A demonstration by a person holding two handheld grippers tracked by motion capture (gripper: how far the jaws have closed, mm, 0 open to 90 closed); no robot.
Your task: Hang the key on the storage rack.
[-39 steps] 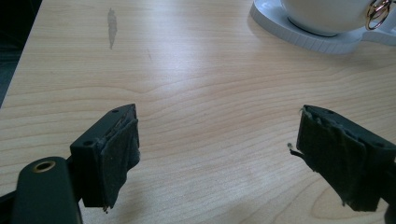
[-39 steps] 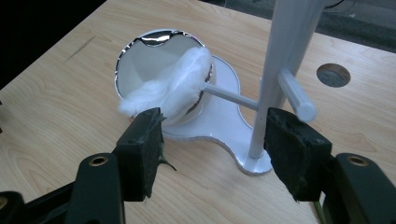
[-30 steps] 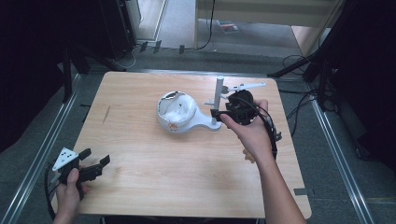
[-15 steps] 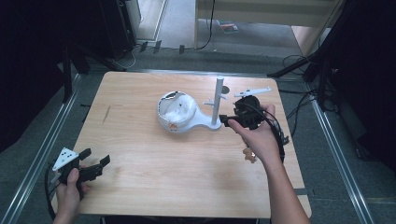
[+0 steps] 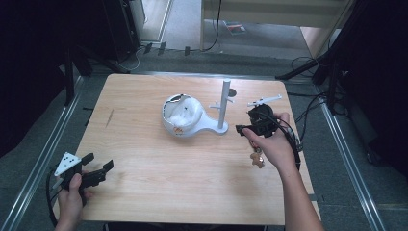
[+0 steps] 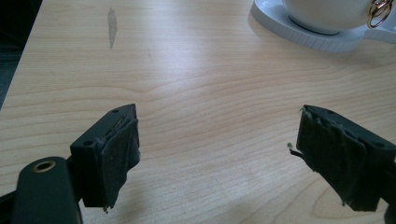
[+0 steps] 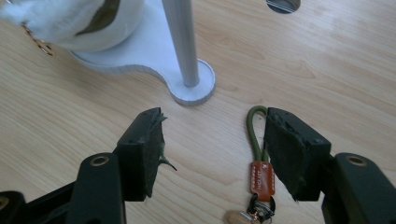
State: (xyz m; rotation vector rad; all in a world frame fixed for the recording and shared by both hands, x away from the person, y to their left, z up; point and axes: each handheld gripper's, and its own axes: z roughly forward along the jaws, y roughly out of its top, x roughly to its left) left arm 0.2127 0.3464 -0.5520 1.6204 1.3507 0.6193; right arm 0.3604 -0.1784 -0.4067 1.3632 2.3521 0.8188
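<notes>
A white jewellery stand (image 5: 208, 126) sits mid-table, with a bowl (image 5: 182, 114) holding white stuffing and an upright post (image 5: 223, 103). In the right gripper view the post (image 7: 181, 42) rises from its round foot. My right gripper (image 7: 215, 149) is open low over the table just in front of it. A key fob (image 7: 260, 173) with a green cord loop and a brown leather tag lies on the wood against the right jaw's inner face. From above, the right gripper (image 5: 242, 130) points at the post and the fob (image 5: 258, 159) lies under the hand. My left gripper (image 5: 99, 162) is open at the near left corner.
A loose white branch piece (image 5: 264, 101) lies right of the post, and a dark round hole (image 5: 232, 92) is in the tabletop behind it. The left gripper view shows bare wood, the stand's base (image 6: 317, 37) and a gold ring (image 6: 379, 11) at the top right.
My right gripper has drawn a little to the right and toward the near edge, away from the post. The left gripper has stayed put.
</notes>
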